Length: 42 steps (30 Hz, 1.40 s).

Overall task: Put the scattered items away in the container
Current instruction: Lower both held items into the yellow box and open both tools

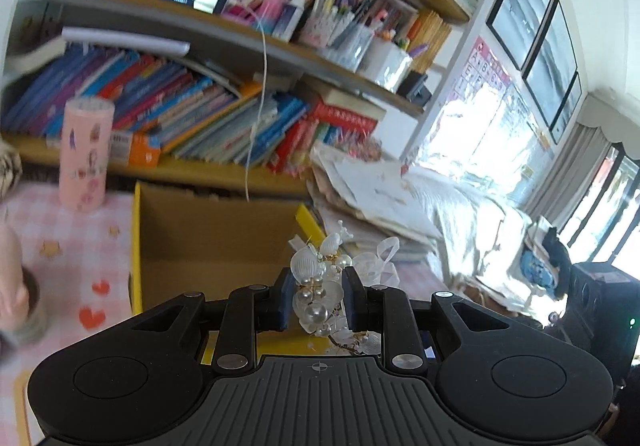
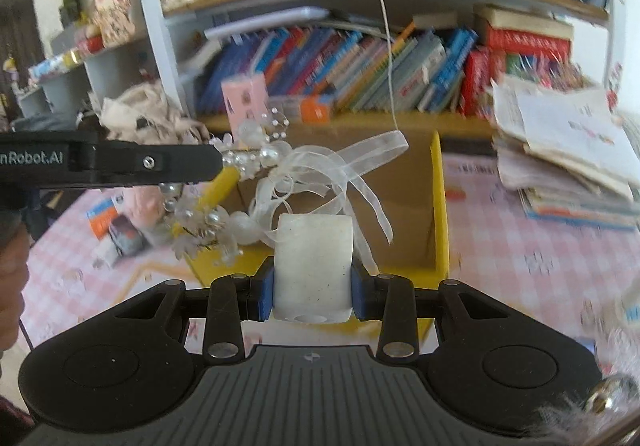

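Pearl and shell trim glints between the blue pads of my left gripper (image 1: 318,300), whose jaws are clamped on a beaded hair ornament (image 1: 320,286) with a sheer white ribbon (image 1: 382,260) trailing from it. I hold it above the near edge of the open cardboard box (image 1: 208,242), a brown carton with yellow flaps that sits on the pink checked tablecloth (image 1: 80,246). Seen from my right wrist, the same ornament (image 2: 248,161) hangs off the tip of the left gripper (image 2: 218,165), its ribbon (image 2: 352,173) looping over the box (image 2: 404,205) opening. My right gripper (image 2: 313,288) has its jaws closed on a white block (image 2: 314,266), squarish and slightly translucent, with a round hole in its near face; it is held over the front wall of the box, just beside the dangling ribbon. A pink decorated cylinder (image 1: 86,153) stands upright on the cloth left of the box, against the bookshelf (image 1: 200,101) packed with colourful books. A leaning stack of papers (image 2: 568,157) rests on the table to the right of the box. Small packets (image 2: 116,226) lie on the cloth to its left, partly hidden behind the ornament. A thin white cord (image 1: 260,93) hangs down from the upper shelf toward the box.
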{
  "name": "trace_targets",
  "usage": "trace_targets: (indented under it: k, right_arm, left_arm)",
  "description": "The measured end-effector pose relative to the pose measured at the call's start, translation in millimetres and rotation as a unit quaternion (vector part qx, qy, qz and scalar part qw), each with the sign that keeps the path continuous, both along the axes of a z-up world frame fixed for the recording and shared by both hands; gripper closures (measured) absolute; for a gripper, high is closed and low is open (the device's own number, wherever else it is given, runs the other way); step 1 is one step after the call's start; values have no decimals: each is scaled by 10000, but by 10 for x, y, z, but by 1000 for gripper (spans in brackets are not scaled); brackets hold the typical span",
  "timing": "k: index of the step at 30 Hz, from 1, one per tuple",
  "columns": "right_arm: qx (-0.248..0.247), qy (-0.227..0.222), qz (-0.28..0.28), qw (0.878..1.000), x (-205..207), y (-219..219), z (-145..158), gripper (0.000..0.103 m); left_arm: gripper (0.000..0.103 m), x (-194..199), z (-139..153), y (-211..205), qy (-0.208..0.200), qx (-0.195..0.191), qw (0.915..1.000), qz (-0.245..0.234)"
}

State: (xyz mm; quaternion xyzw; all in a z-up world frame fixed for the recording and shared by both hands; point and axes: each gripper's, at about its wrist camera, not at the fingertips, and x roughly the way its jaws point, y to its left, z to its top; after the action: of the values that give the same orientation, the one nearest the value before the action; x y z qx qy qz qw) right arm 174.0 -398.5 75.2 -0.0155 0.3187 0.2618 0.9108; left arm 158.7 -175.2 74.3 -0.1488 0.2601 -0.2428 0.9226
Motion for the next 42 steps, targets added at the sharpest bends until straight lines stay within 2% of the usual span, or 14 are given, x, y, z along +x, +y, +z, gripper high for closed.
trace_targets:
  k: [9,12,14,16,19,21,24,30,36,42]
  right_arm:
    - [223,-562,420,9973,732,86,281,69]
    - [239,-683,549,9959,962,135,358,69]
    - [157,-676,647,9955,1104,189,340,69]
    - [-6,-594,730,9956,1237,240,253,69]
    - [-659,-236,1005,9925,1468,388,21,69]
    - [-1197,-53,1284,9845,1612,491,-159,69]
    - [-1993,20,1754,9641,1782,636,-393,69]
    - [-3116,-10,2457,9179,2057,873,-622,69]
    - [-3368,290,2846,8971,2202,961,-813,69]
    - [-3344,592,3003,8913,2251,1041,-964,69]
  left_arm:
    - [79,438,398,-12,-721,93,9961,507]
    - [79,589,446,-14,-877,137,9938,677]
    - [79,717,388,-20,-789,195,9935,800]
    - [79,861,248,-52,-521,263,9945,873]
    - [79,1086,7,-173,-73,783,9935,817]
    - [79,1200,-133,-267,132,1191,9903,701]
    - [79,1346,-312,-373,389,1616,9845,551]
    - [79,1589,-595,-559,904,2072,9738,267]
    - [79,1704,-695,-608,1156,2348,9647,294]
    - [78,1736,-701,-610,1233,2453,9608,388]
